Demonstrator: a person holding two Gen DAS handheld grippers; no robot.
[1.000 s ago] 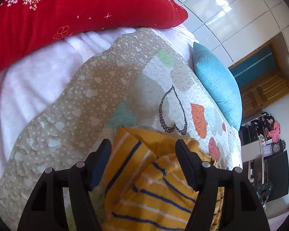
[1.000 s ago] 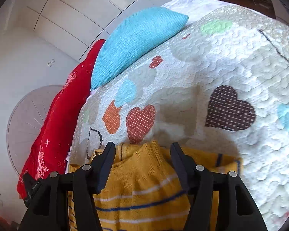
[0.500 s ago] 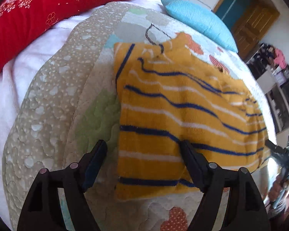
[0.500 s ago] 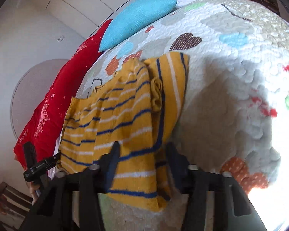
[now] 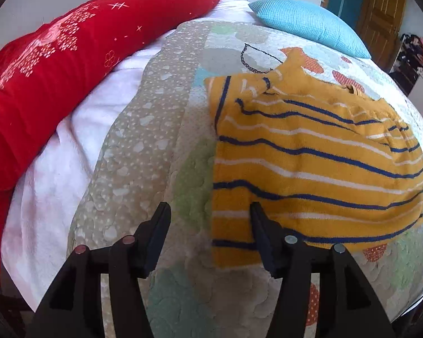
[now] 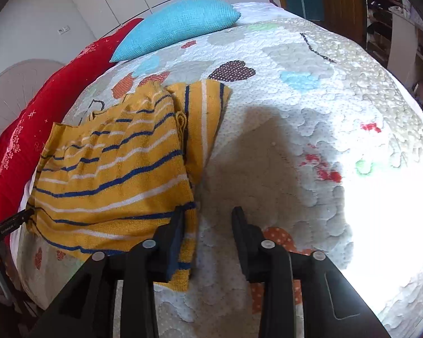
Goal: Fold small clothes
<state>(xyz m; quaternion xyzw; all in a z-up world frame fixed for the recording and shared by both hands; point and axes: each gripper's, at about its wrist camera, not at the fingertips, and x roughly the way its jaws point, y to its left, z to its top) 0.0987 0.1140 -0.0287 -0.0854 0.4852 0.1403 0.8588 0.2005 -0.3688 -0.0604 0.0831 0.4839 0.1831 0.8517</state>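
Observation:
A small yellow sweater (image 5: 310,155) with blue and white stripes lies flat on the heart-patterned quilt (image 5: 160,129); its sleeves are folded in. My left gripper (image 5: 210,211) is open and empty, over the sweater's near left corner, its right finger above the hem. In the right wrist view the sweater (image 6: 118,169) lies to the left. My right gripper (image 6: 207,215) is open and empty at the sweater's near right corner, with the left finger over the cloth and the right finger over bare quilt.
A long red pillow (image 5: 56,64) lies along the left of the bed over a white blanket (image 5: 70,140). A blue cushion (image 5: 310,25) sits at the far end. A wooden door (image 5: 380,8) and cluttered shelves (image 6: 394,14) stand beyond the bed.
Both grippers have drawn back from the collar end to the hem end, so the whole sweater now shows, lying flat. Both stay open; the right one has shifted off to the sweater's right edge.

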